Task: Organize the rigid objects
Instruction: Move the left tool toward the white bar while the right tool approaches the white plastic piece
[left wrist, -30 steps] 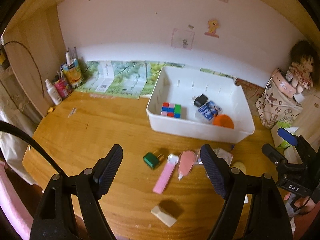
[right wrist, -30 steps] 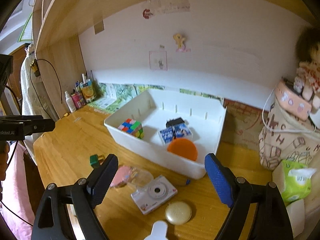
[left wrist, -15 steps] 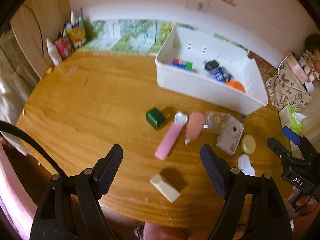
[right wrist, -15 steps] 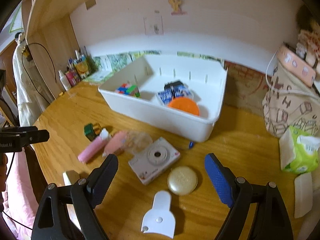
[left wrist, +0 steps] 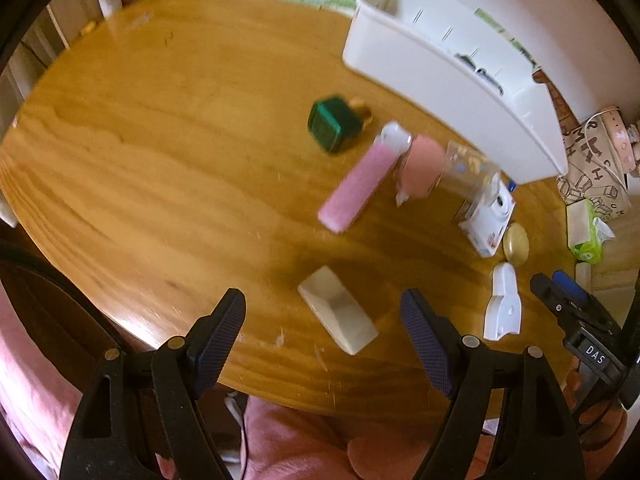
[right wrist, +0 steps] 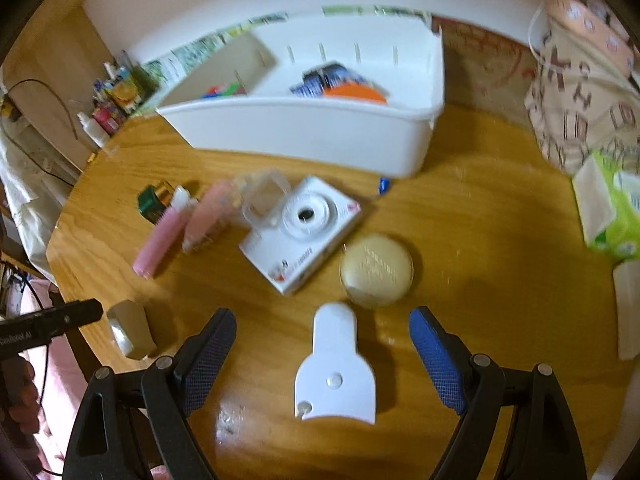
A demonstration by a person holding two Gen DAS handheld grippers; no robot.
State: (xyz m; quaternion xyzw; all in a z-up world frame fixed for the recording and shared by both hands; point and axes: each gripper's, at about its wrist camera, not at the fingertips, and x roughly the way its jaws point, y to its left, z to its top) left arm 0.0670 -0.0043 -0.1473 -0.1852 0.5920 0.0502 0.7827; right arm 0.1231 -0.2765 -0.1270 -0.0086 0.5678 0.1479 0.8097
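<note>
My left gripper (left wrist: 322, 320) is open and empty, just above a cream block (left wrist: 338, 310) lying between its fingers near the table's front edge. My right gripper (right wrist: 322, 342) is open and empty over a flat white plastic piece (right wrist: 335, 368). Beyond lie a round gold tin (right wrist: 376, 268), a white toy camera (right wrist: 300, 232), a clear packet (right wrist: 262, 196), a peach tube (right wrist: 208, 212), a pink tube (right wrist: 158, 240) and a green box (right wrist: 151, 200). The white bin (right wrist: 304, 132) stands behind and holds a colour cube, a blue packet and an orange disc.
A patterned bag (right wrist: 588, 88) and a green tissue pack (right wrist: 616, 208) stand at the right. Bottles (right wrist: 104, 112) cluster at the far left by the wooden side wall. The round wooden table's edge (left wrist: 280, 392) is just under the left gripper.
Both grippers have tilted down and dropped toward the table. The left now hovers over the cream block, the right over the white plastic piece. Both stayed open.
</note>
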